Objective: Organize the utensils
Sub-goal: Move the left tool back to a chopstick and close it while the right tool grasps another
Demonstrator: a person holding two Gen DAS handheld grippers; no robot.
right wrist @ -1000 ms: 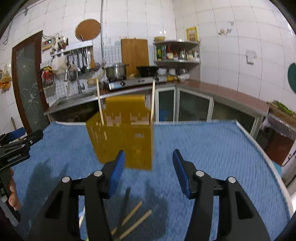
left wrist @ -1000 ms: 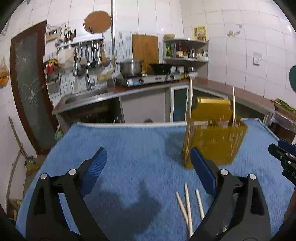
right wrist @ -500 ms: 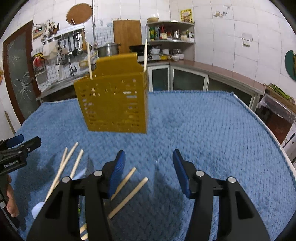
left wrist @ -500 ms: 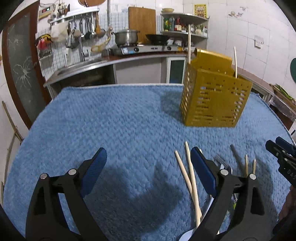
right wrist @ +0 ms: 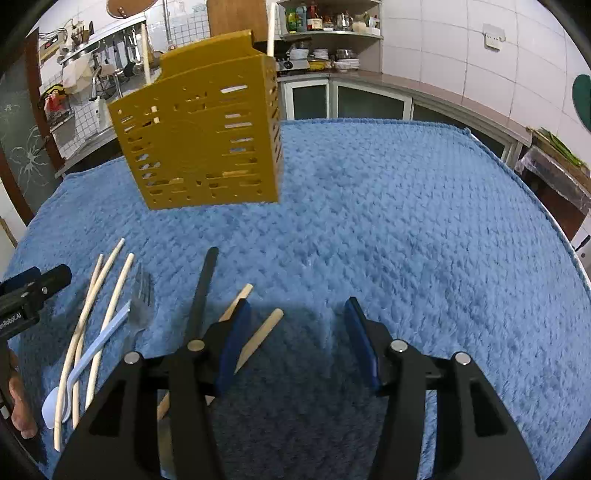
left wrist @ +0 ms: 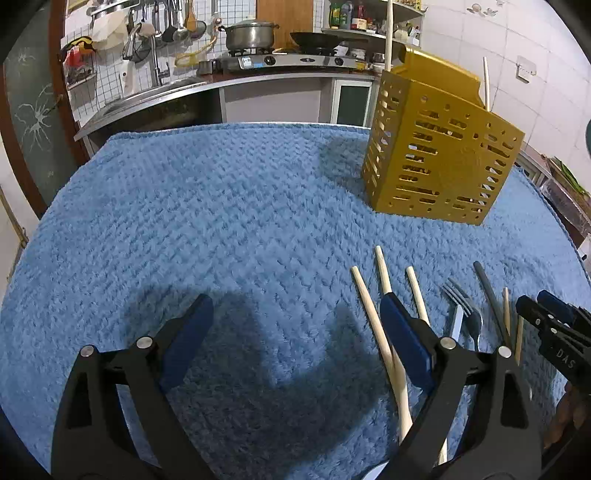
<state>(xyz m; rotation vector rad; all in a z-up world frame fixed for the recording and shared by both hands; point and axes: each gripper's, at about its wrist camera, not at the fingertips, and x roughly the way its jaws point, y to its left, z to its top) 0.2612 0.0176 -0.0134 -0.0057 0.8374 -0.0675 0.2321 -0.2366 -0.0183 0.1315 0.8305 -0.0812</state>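
Grippers left [left wrist: 295, 325] and right [right wrist: 293, 332] both spread wide, empty, over chopsticks [right wrist: 110, 291], fork [right wrist: 142, 299]; yellow holder [right wrist: 199, 147] beyond.

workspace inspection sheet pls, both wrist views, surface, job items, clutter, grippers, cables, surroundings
surface: blue textured cloth covers the table.
job's things: yellow slotted utensil holder upright on the cloth, two chopsticks already standing in it; loose on the cloth lie wooden chopsticks, a metal fork, a dark grey handled utensil and a pale blue spoon.
clutter: nothing seen beyond the utensils.
grippers: left gripper open, empty, above the cloth; right gripper open, empty, over two chopsticks.
cables: nothing seen.
surroundings: kitchen counter with a stove and pot, sink tap, hanging utensils, a shelf of bottles, white tiled walls.
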